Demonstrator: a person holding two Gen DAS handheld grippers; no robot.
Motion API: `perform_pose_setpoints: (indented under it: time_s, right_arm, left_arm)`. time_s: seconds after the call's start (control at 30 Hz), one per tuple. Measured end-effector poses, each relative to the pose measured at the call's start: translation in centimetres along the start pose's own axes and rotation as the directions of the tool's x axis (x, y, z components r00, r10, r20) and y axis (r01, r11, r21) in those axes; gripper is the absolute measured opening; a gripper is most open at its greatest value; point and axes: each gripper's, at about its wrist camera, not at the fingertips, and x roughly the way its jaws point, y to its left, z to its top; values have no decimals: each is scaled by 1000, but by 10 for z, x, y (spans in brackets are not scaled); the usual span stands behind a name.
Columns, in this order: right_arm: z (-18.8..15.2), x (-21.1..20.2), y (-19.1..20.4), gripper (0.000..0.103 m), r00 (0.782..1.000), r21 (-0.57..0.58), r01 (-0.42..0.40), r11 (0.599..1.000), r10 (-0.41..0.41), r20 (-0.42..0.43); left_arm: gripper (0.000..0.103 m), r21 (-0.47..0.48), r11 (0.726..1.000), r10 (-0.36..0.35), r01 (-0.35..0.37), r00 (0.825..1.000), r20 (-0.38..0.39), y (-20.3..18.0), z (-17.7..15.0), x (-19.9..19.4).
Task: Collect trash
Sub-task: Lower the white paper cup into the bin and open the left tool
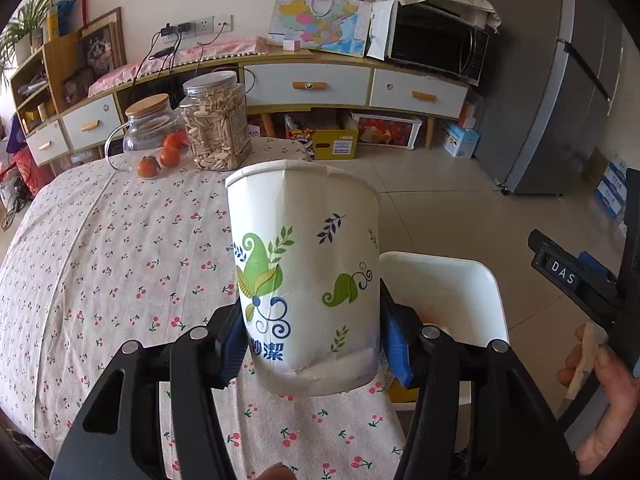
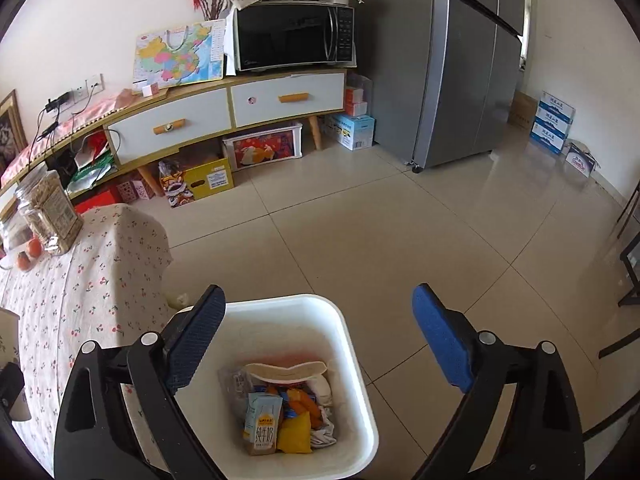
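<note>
Left gripper (image 1: 310,340): nearest our left camera, closed on a paper cup (image 1: 306,276), pads pressing its lower sides.
Cup: upright in the grip, above the edge of the cloth-covered table (image 1: 100,248); the white bin (image 1: 452,292) is just behind and to its right.
Handling: we judge it light and thin-walled, easily crushed; the low, stiffer base where we hold it seems the best place.
Right gripper (image 2: 320,332): jaws spread wide with nothing between them, hovering over the bin (image 2: 352,360).
Bin contents: 1 milk carton (image 2: 262,424), 1 yellow wrapper (image 2: 294,436), other scraps.
Table, far end: 2 jars (image 1: 214,120), 3 orange fruits (image 1: 170,156).
Next: we expect the cup goes into the bin.
</note>
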Motion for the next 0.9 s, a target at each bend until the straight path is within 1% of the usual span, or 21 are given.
perform_pose_setpoints:
  time_s: [0.1, 0.2, 0.47, 0.57, 0.6, 0.63, 0.7, 0.77, 0.83, 0.9]
  right_arm:
    - [3, 3, -9, 93, 1000, 35, 9, 999, -9, -4]
    - [6, 0, -20, 95, 999, 74, 37, 997, -38, 12]
    - [13, -2, -51, 96, 996, 156, 83, 984, -88, 24]
    - [13, -5, -58, 96, 995, 175, 92, 980, -99, 33]
    - [14, -6, -59, 96, 994, 177, 95, 980, -103, 37]
    - [14, -7, -61, 96, 993, 179, 99, 979, -108, 41]
    - [15, -10, -64, 96, 992, 183, 107, 977, -118, 51]
    - [16, -11, -63, 96, 990, 184, 120, 976, -133, 57]
    - [16, -12, -63, 96, 987, 179, 133, 975, -146, 60]
    - [16, -13, -61, 96, 986, 165, 146, 975, -157, 57]
  left_arm:
    - [56, 22, 1000, -22, 22, 1000, 1, -15, 5, 5]
    - [56, 35, 998, -47, 47, 999, -6, -29, 8, 10]
    - [57, 82, 992, -95, 98, 995, -33, -68, 15, 24]
    - [60, 99, 988, -112, 116, 993, -37, -83, 18, 33]
    - [63, 105, 987, -121, 125, 992, -44, -88, 19, 36]
    - [70, 109, 985, -127, 132, 990, -52, -91, 21, 39]
    - [80, 97, 984, -146, 151, 988, -58, -95, 23, 40]
    - [82, 85, 983, -158, 162, 986, -61, -96, 24, 39]
    - [86, 88, 983, -153, 158, 986, -64, -96, 23, 38]
    - [86, 95, 985, -138, 143, 989, -56, -94, 20, 36]
